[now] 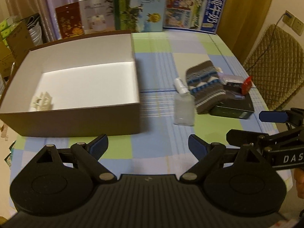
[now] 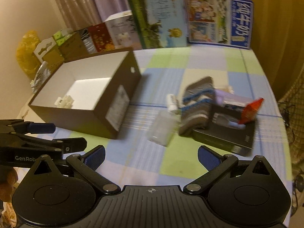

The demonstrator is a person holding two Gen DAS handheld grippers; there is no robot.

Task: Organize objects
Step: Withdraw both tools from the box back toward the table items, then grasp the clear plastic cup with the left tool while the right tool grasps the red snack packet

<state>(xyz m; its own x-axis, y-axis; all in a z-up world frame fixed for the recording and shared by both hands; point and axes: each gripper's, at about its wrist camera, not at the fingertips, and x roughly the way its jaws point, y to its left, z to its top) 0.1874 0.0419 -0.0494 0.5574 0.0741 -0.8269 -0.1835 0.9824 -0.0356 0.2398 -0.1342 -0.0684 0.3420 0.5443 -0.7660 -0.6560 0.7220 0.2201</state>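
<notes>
Both grippers over the near edge of the checked tablecloth (image 1: pixel 152 43), nothing held. Left gripper (image 1: pixel 148 144) has its jaws spread wide, only cloth between the blue pads. Right gripper (image 2: pixel 151 154) same: wide and empty. Each shows at the edge of the other's view, side by side. Brown open box (image 1: pixel 79 121) with a white interior sits on the left half of the table; one small cream-coloured item (image 1: pixel 42 101) lies in its near-left corner, too blurred to identify. The unsorted pile is to the right of the box, apart from it: clear plastic bottle (image 1: pixel 184 110) with a white cap lying nearest, striped knit sock (image 1: pixel 205 87) draped beside it and partly over a flat black box (image 1: pixel 233 112), red packet (image 1: pixel 247 86) on top of that. Printed cartons (image 1: pixel 140 5) stand along the far edge.
</notes>
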